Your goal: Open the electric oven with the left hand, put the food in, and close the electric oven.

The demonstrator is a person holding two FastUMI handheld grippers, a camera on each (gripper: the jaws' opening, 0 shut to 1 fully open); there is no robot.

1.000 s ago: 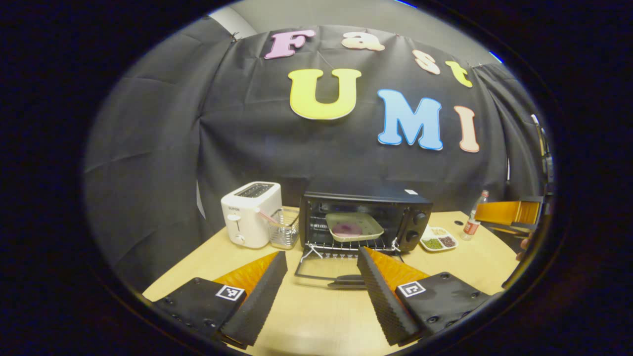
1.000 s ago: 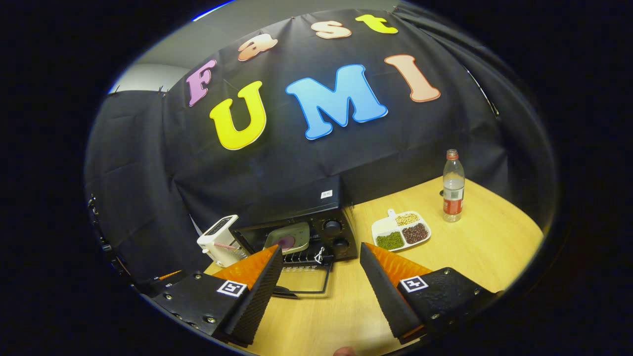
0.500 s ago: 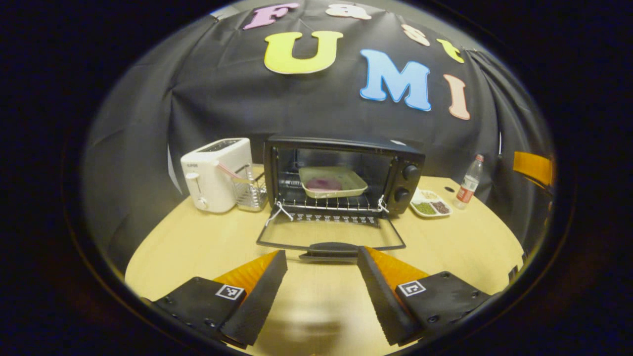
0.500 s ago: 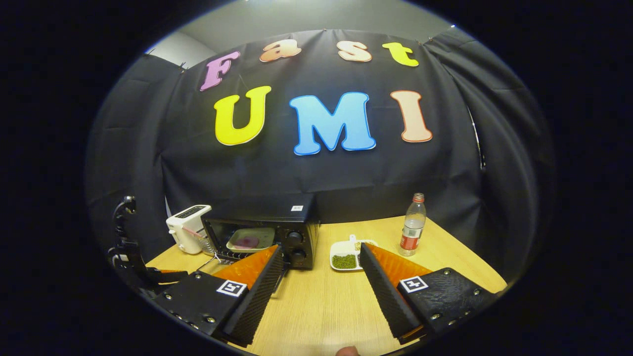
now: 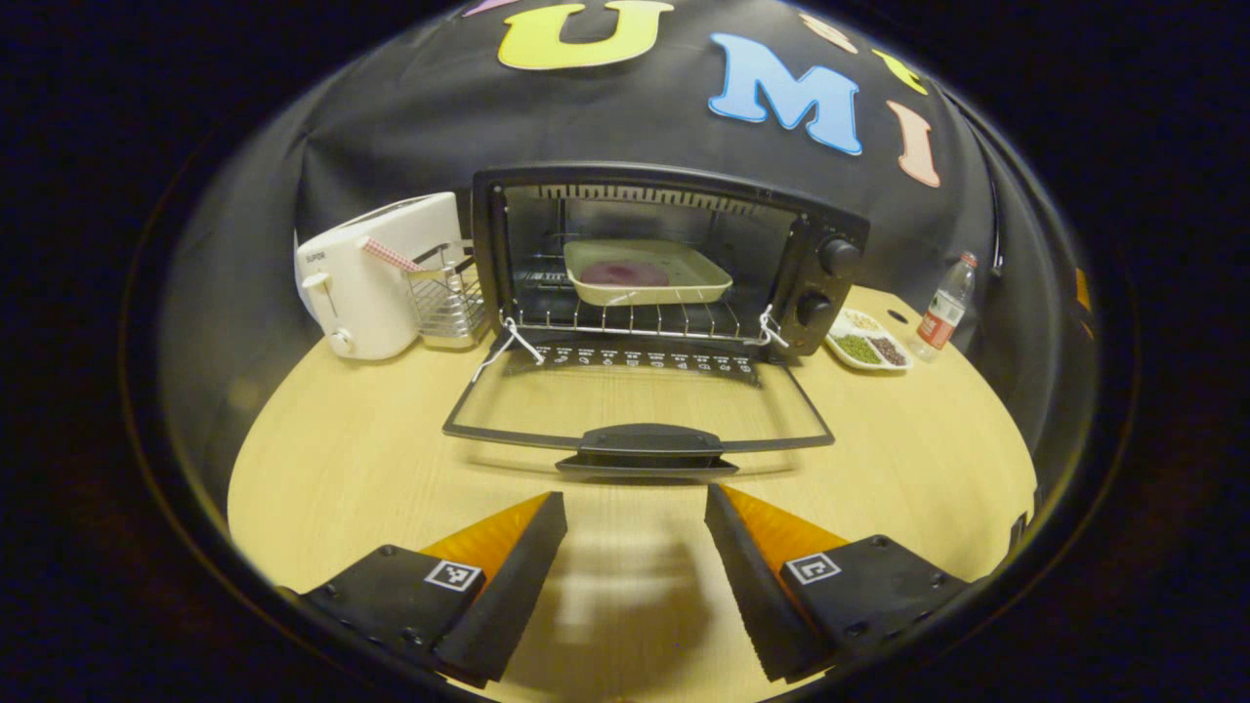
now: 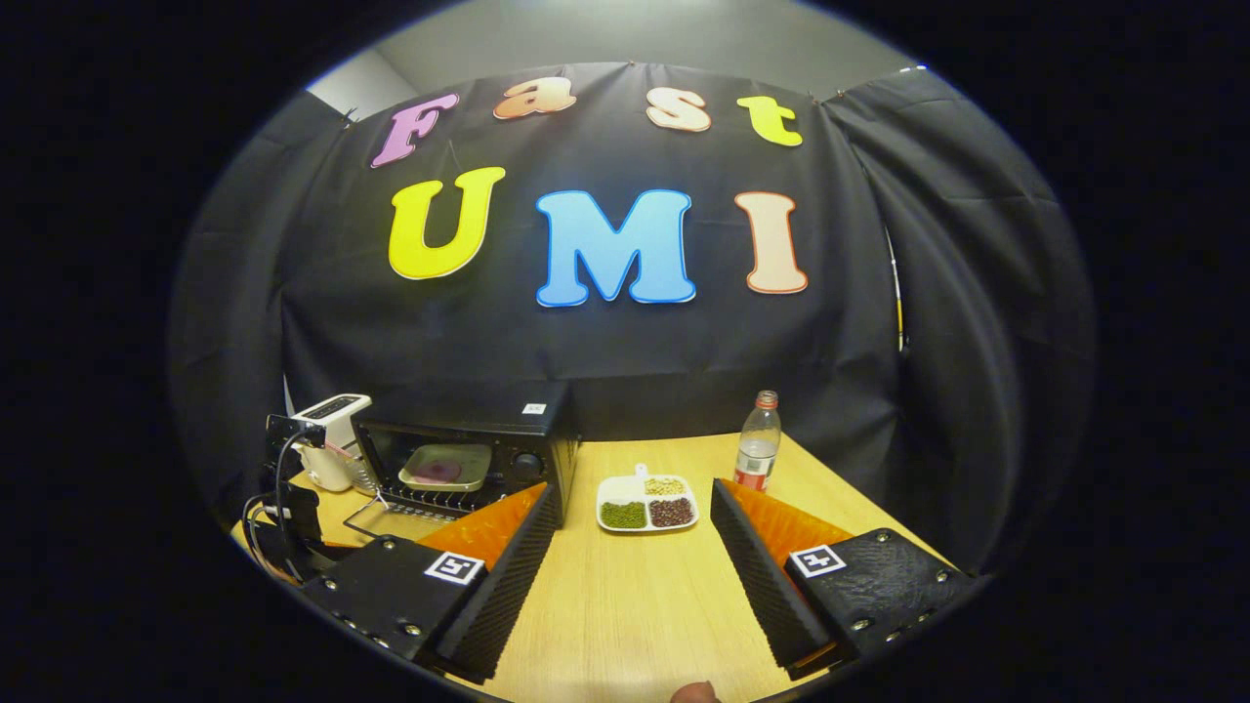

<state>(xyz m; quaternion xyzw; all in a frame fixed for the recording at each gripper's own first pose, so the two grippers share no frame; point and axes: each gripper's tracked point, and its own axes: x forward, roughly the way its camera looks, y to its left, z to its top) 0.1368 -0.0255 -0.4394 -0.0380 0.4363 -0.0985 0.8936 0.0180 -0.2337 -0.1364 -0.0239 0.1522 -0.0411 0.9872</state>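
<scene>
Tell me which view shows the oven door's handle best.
The left gripper view: the handle of the lowered oven door lies centered, just ahead of the open left gripper. In the right gripper view the door shows small at the left, its handle too small to make out.

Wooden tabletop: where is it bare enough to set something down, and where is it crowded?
Bare: the light wooden tabletop left of the lowered glass oven door, and the patch between that door and the left gripper. Crowded: the back, with white toaster, wire basket, black electric oven, white divided dish, plastic bottle.
</scene>
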